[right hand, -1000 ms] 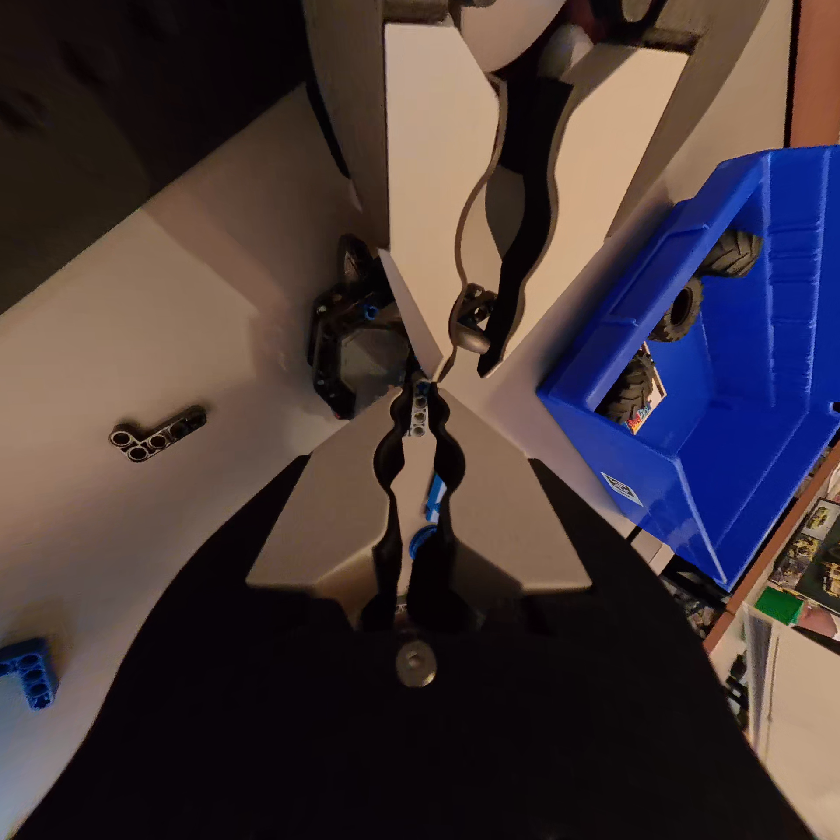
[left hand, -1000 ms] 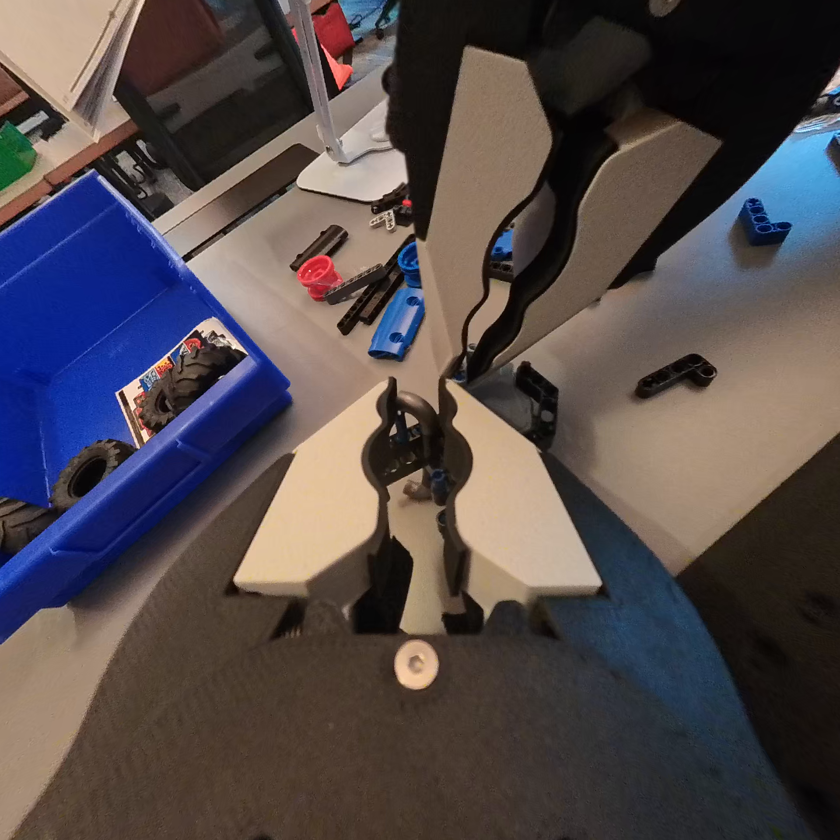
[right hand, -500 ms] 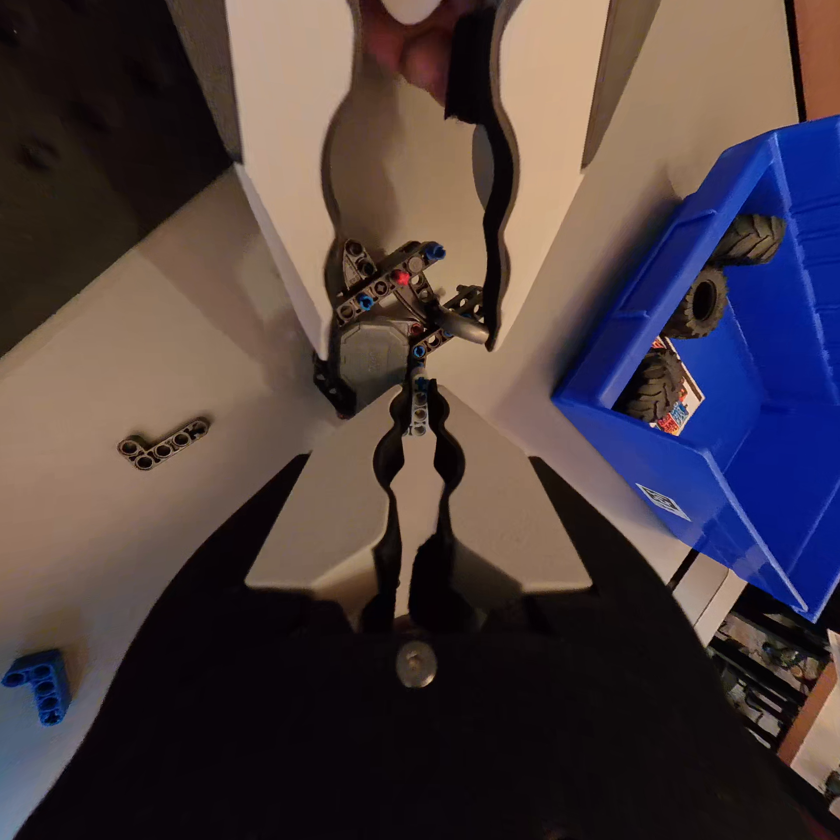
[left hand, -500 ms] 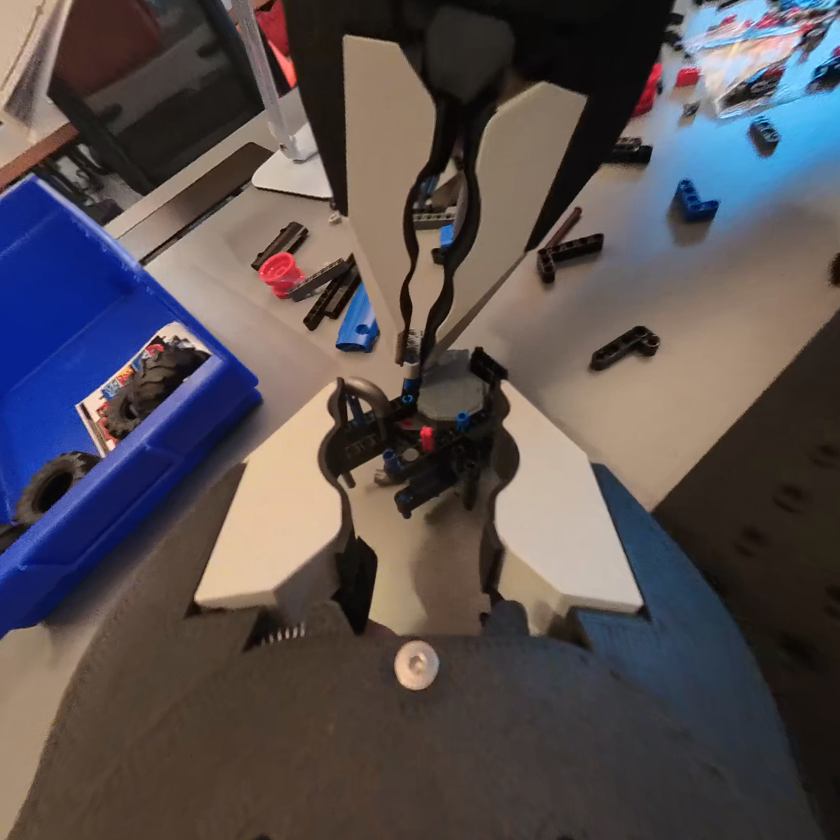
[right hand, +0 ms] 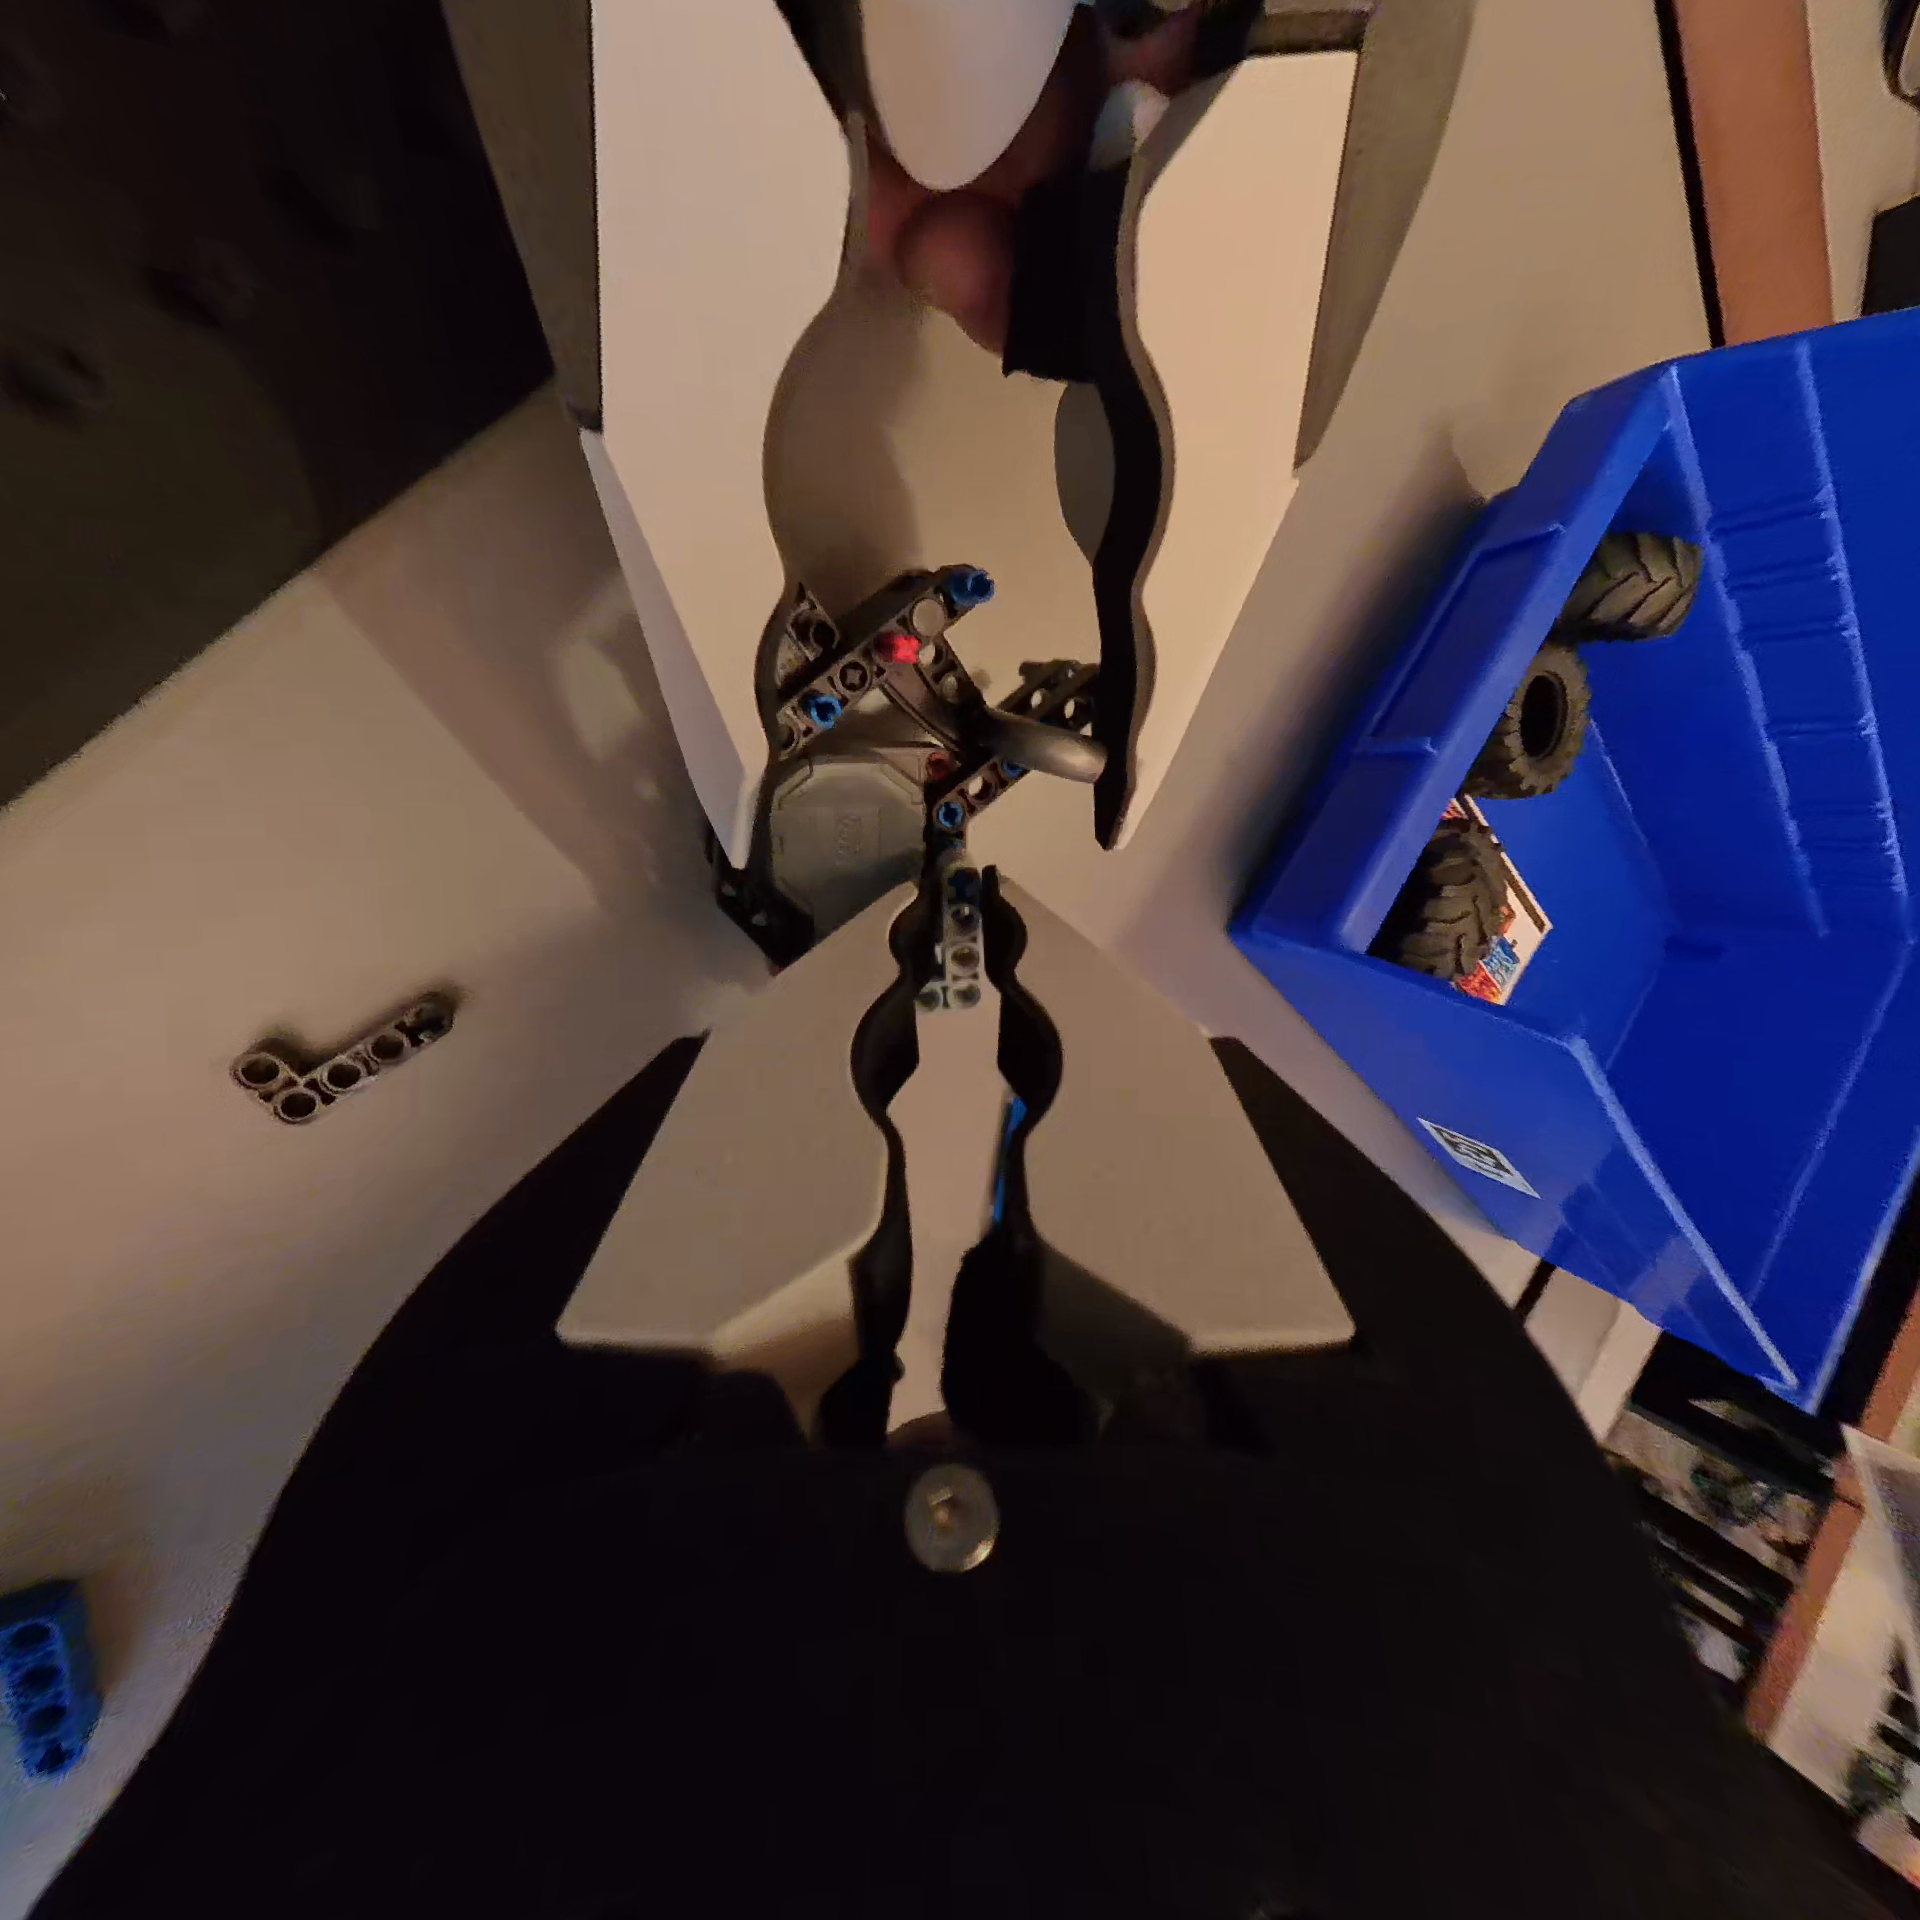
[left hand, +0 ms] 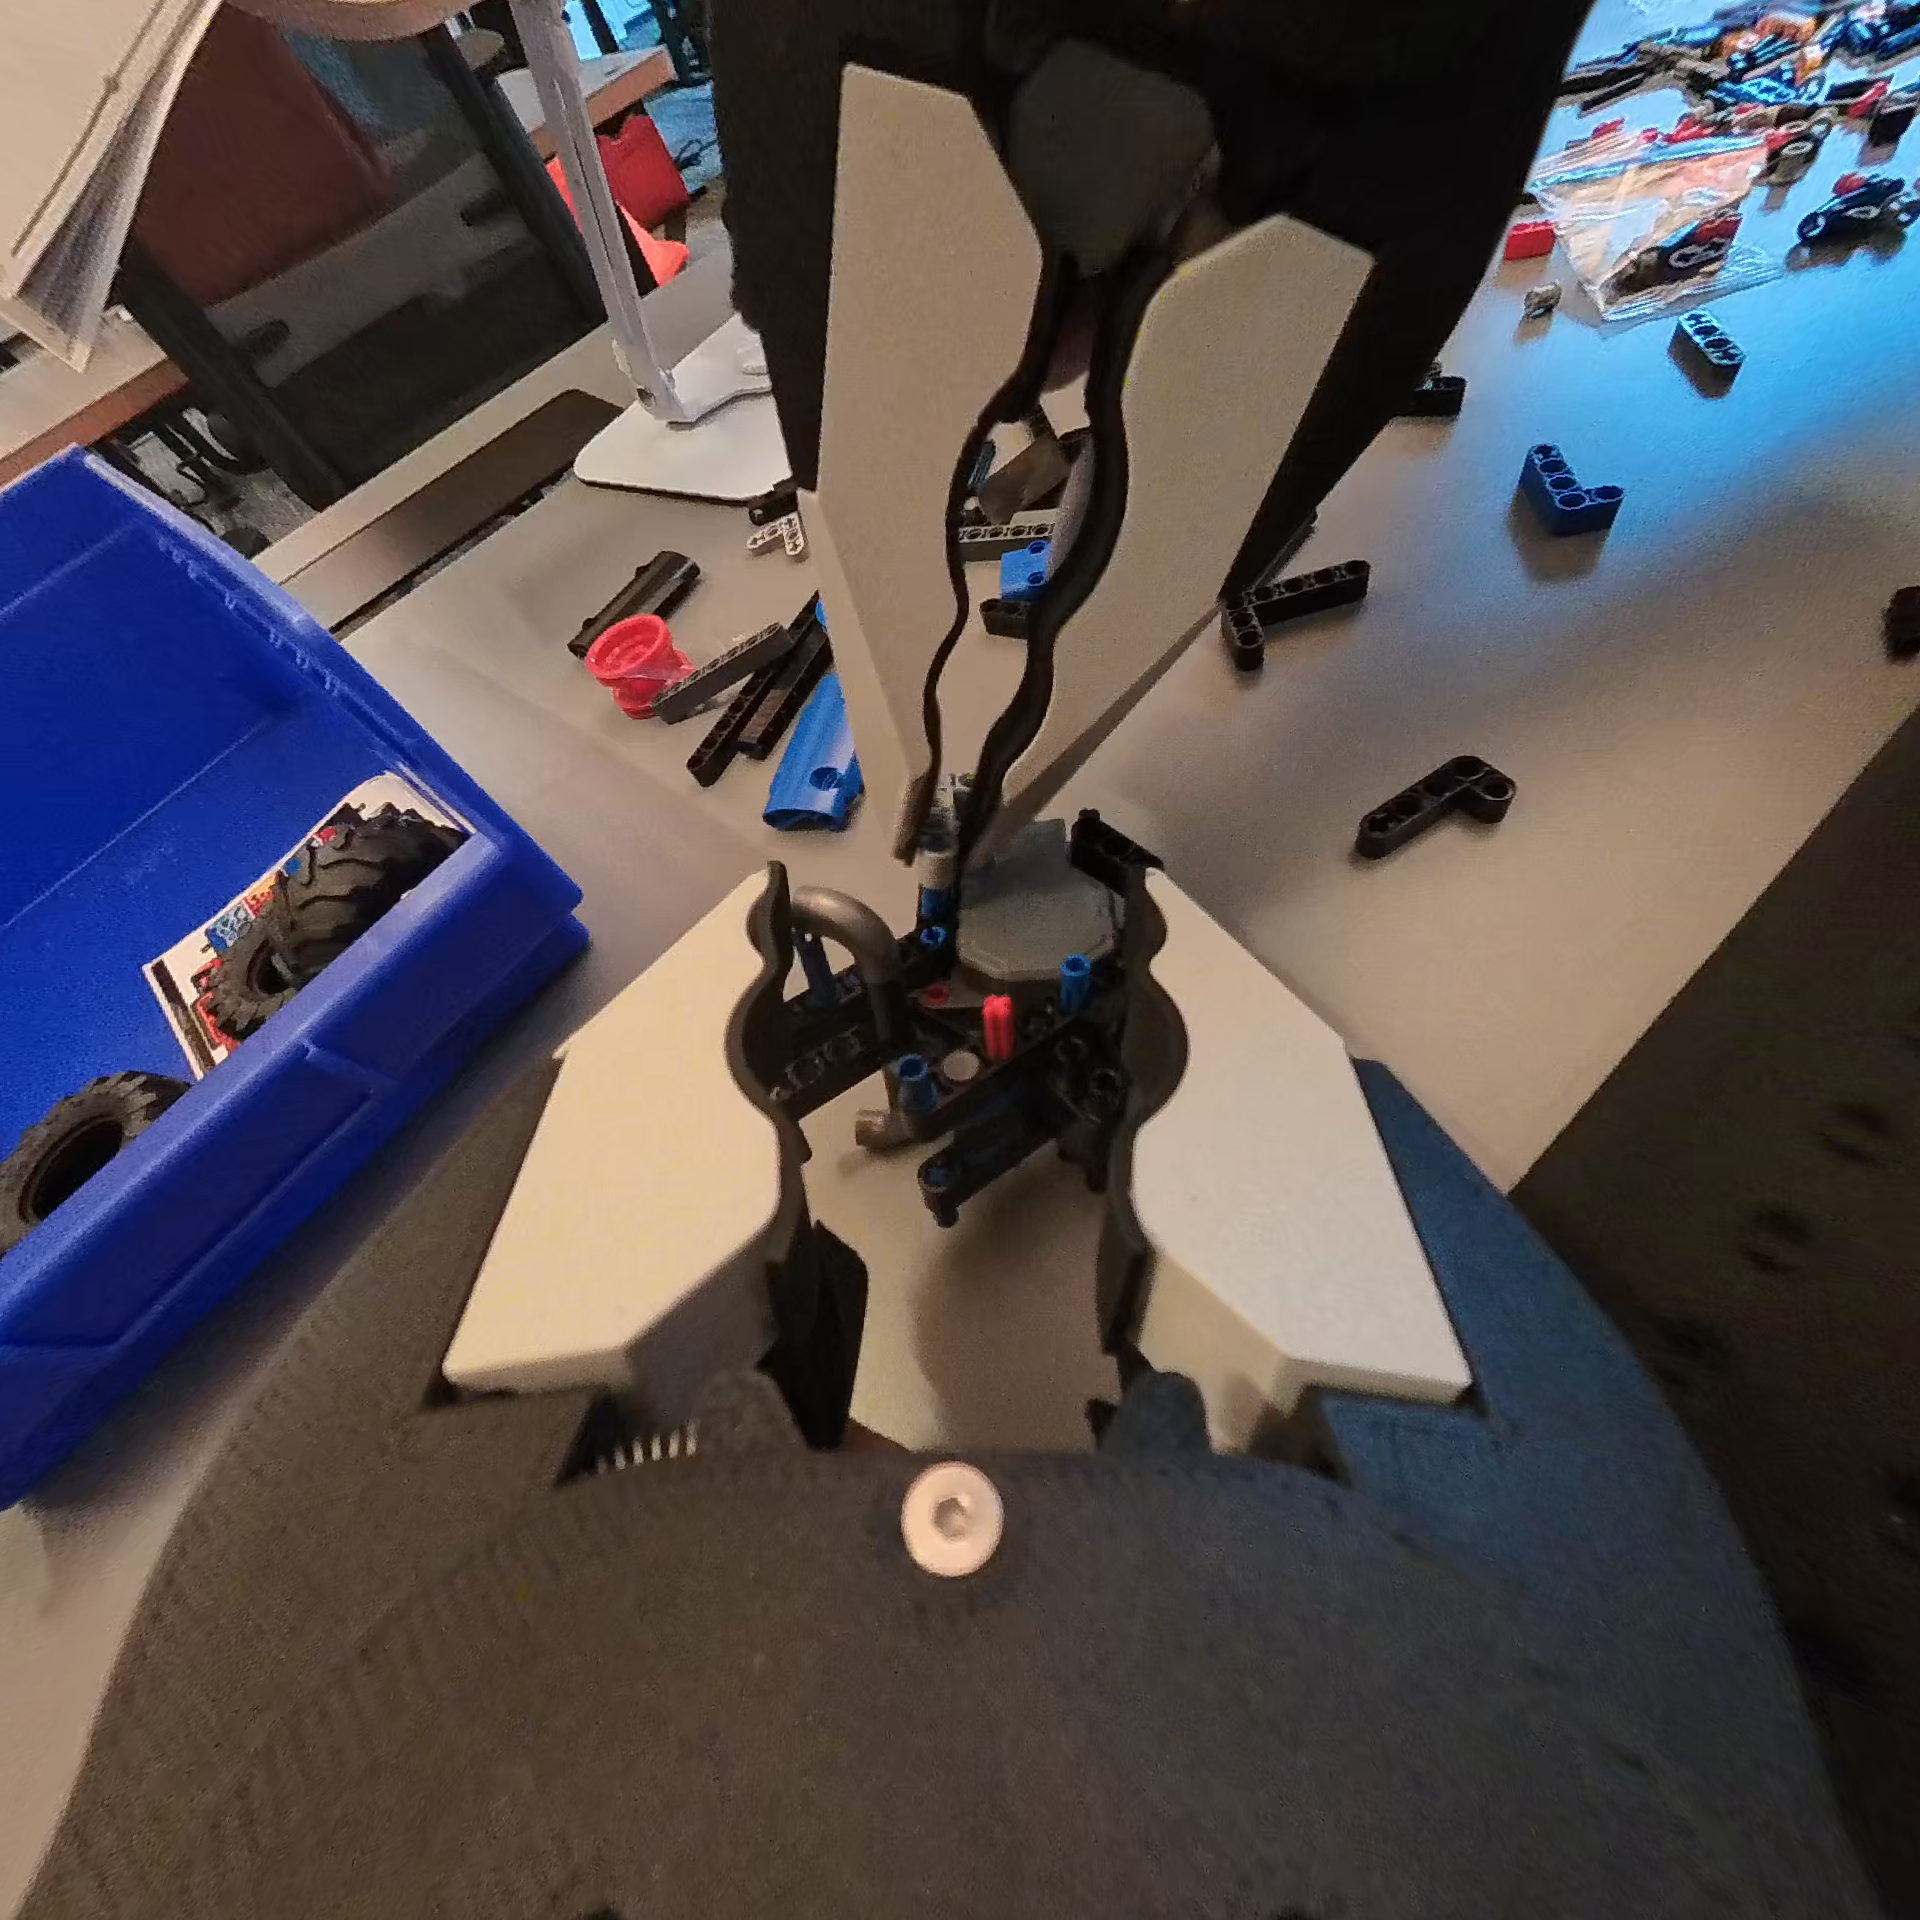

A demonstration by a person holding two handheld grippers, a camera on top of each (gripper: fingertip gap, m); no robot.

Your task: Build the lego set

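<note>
The step in hand looks like fitting a small connector onto the half-built chassis, which serves here as the landmark.

Nearest in the left wrist view, the left gripper has its jaws spread wide on either side of the chassis. Whether the pads actually press its flanks or merely flank them cannot be told. The chassis, a black beam frame with blue and red pins and a grey octagonal block, sits on the grey table.

Just beyond the chassis, the right gripper meets it from the opposite side, its jaws pinched together on a small light-grey connector. The connector's far end sits at a blue pin on the frame's edge; whether it is seated is unclear.

The next move probably calls for a straight push along that pin while the left gripper braces the frame, since any tilt could jam it.

To the left of the chassis stands a blue bin holding black tyres. Right of the chassis lies a black L-shaped beam, and farther off a blue angled piece.
</note>
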